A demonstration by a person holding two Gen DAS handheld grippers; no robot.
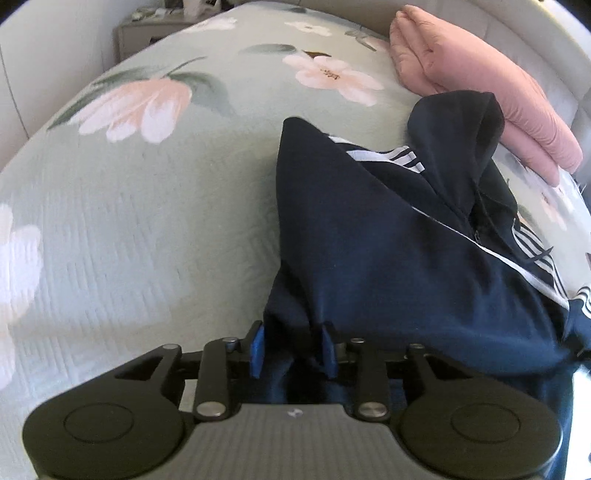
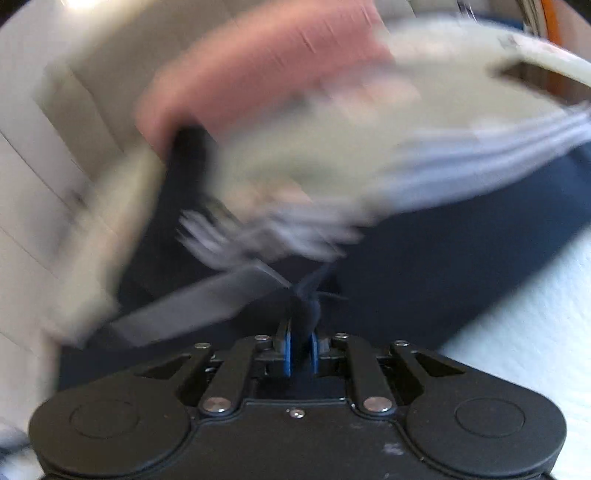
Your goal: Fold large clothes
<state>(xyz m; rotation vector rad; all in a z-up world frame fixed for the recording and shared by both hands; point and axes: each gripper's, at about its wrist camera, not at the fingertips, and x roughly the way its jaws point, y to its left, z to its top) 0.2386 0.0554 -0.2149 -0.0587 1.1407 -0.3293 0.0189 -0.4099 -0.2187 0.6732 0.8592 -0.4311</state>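
Ahead of the left hand-held gripper [image 1: 293, 349], a navy blue hooded jacket with white stripes [image 1: 388, 236] lies on the bed with the pale green floral quilted cover [image 1: 147, 221]. Jacket body runs forward and to the right of this gripper, hood [image 1: 476, 122] at the far end, white zip line running diagonally across the front. Hem fabric bunches between the blue pads [image 1: 257, 349]; jaws stand partly spread with cloth in the gap, and the cloth touches the right-hand pad, but whether the pads actually press it I cannot tell. Folded pink padded quilt [image 1: 480, 96] sits beyond the hood, far right, hood edge touching it. Grey bedside cabinet [image 1: 147, 33] far left, past the bed edge.

Right wrist view is heavily motion-blurred. Right hand-held gripper [image 2: 300, 347]: jaws pressed nearly together, pinching a fold of the navy jacket [image 2: 443, 266] between the blue pads. Dark fabric spreads forward and to the right of it, white stripes [image 2: 480, 147] smeared above. Pink quilt [image 2: 240, 74] is a blur far ahead; pale bed cover [image 2: 535, 350] visible to the near right.
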